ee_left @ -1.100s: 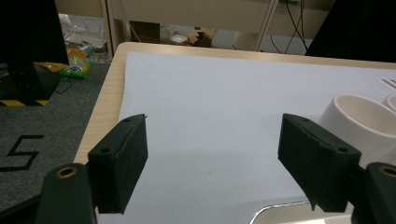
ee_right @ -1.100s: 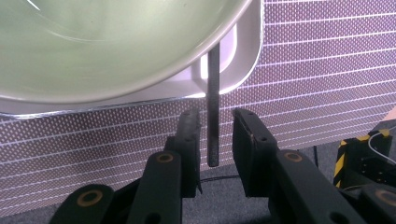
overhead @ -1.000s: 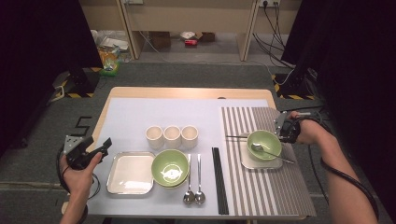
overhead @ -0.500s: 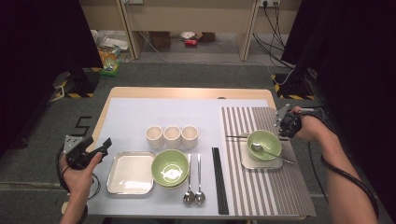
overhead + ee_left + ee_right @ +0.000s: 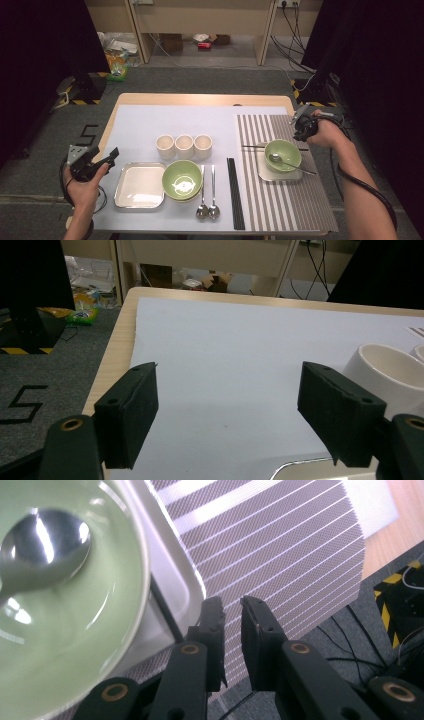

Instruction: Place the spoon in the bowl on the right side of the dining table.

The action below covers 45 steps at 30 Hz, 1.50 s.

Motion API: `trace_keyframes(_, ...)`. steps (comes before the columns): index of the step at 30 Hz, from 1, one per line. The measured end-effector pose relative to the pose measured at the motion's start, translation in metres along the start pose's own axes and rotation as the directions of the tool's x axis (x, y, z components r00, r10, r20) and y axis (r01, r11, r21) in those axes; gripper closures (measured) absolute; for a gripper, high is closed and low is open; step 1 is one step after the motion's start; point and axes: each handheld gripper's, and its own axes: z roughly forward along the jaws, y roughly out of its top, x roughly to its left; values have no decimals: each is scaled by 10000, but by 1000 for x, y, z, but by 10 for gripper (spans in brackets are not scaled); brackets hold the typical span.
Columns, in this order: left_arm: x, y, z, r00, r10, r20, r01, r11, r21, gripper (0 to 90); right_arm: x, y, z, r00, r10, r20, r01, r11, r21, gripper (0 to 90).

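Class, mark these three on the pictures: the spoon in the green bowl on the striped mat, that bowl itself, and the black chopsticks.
spoon point(image 5: 276, 159), high view, on its scoop inside the bowl.
green bowl point(image 5: 289, 149), high view, on its inner wall.
chopsticks point(image 5: 235, 192), high view, midway along the pair.

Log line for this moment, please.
left hand-held gripper: open, empty, beside tray | right hand-held gripper: nearly closed, empty, beside green bowl holding spoon
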Motion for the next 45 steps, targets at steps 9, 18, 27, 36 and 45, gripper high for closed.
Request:
trace_keyframes(9, 2, 1, -2, 10000, -10, -50, 10, 10000, -42, 235, 1, 12, 0, 9875, 1566, 187, -1560, 9873, -312, 768)
trace_keyframes(18, 4, 2, -3, 10000, -39, -50, 39, 10000, -72, 235, 1, 21, -4, 9672, 2502, 435, -2482, 9676, -466, 766)
trace_keyframes(27, 4, 3, -3, 10000, -55, -42, 55, 10000, -68, 235, 5, 32, -2, 9484, 3137, 468, -3108, 9486, -599, 751)
trace_keyframes(36, 5, 3, -3, 10000, -91, -38, 91, 9999, -65, 236, 10, 41, -3, 9327, 3570, 519, -3532, 9329, -702, 757)
trace_keyframes(45, 5, 4, -4, 10000, -89, 6, 89, 9999, -98, 235, 15, 49, -4, 9028, 4265, 552, -4227, 9036, -694, 764)
